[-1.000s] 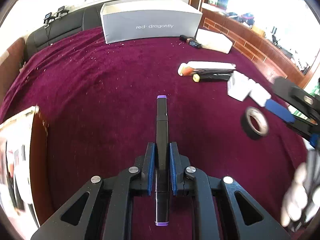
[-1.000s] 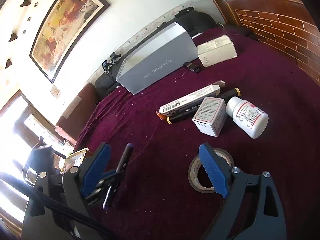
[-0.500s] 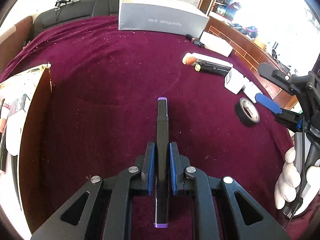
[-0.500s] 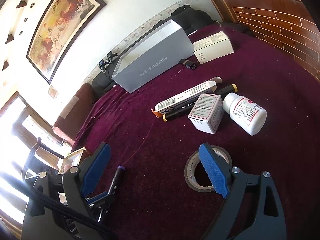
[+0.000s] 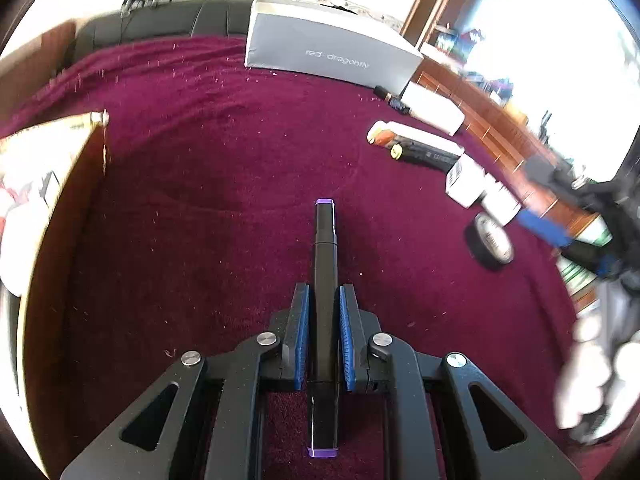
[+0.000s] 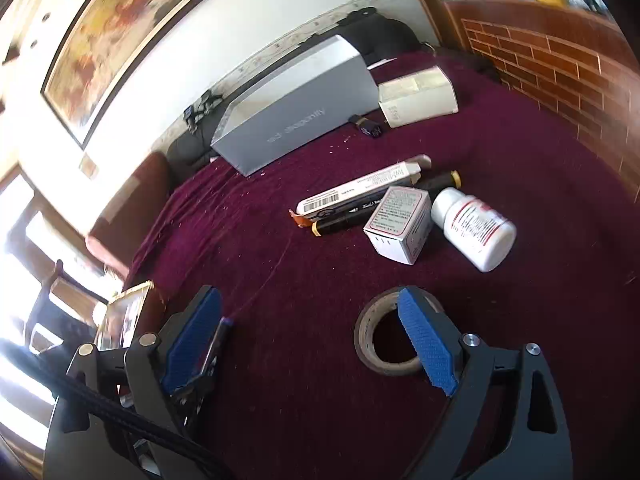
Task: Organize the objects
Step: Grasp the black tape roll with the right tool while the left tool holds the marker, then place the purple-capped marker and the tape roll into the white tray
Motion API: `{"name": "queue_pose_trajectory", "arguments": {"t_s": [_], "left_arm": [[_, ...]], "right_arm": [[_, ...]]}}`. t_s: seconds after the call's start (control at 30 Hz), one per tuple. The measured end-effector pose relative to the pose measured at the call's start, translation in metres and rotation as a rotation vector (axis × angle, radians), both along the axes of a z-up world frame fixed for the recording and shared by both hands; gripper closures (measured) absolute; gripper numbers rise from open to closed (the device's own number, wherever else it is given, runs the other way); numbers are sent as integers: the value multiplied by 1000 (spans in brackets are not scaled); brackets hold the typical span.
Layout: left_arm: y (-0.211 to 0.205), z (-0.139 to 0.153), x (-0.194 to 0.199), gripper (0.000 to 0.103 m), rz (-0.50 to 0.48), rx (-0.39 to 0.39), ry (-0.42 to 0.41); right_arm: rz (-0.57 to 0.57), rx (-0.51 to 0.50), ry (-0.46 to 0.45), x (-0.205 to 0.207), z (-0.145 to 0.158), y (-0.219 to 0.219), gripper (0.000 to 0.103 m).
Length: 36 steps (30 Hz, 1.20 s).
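Observation:
A black marker with purple ends sticks out forward from my left gripper, which is shut on its middle above the maroon cloth. In the right wrist view the marker's purple tip peeks out behind my own left finger. My right gripper is open and holds nothing. A roll of tape lies flat under its right finger. The left wrist view shows the tape at the right, with the right gripper blurred above it.
A grey box stands at the back beside a white carton. A long carton, a yellow-ended marker, a small box and a white bottle lie mid-table. A gold-edged open box sits left. A white-gloved hand is at right.
The left gripper with the marker has shifted and rolled, so the gold-edged box looms nearer. In the right wrist view the marker sank behind the left finger. The right gripper stayed open.

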<state>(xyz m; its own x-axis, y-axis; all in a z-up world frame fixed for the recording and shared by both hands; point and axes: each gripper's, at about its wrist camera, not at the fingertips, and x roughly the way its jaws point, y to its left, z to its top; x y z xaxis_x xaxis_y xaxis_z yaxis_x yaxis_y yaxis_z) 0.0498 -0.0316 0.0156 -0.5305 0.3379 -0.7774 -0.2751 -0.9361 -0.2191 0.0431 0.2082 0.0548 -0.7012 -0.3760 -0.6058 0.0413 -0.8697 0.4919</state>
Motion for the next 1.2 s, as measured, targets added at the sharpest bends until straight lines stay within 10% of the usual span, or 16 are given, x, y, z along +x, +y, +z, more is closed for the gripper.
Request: {"name": "queue_pose_trajectory", "arguments": {"t_s": [0.2, 0.27, 0.33, 0.5, 0.73, 0.8, 1.2], "left_arm": [[54, -1, 8, 47, -78, -244, 58], [51, 0, 9, 53, -82, -205, 47], [37, 4, 10, 91, -71, -160, 37], [3, 11, 17, 92, -39, -25, -27], [-35, 36, 41, 92, -29, 124, -1], [-46, 43, 47, 92, -25, 162, 5], [-157, 70, 74, 91, 147, 162, 120]], "right_arm": [[68, 204, -79, -2, 10, -7, 12], [102, 263, -108, -5, 5, -15, 14], [123, 316, -119, -6, 0, -22, 22], [161, 405, -179, -16, -19, -35, 55], [154, 510, -212, -25, -40, -41, 71], [137, 522, -206, -23, -38, -39, 92], [168, 367, -102, 21, 7, -60, 95]]}}
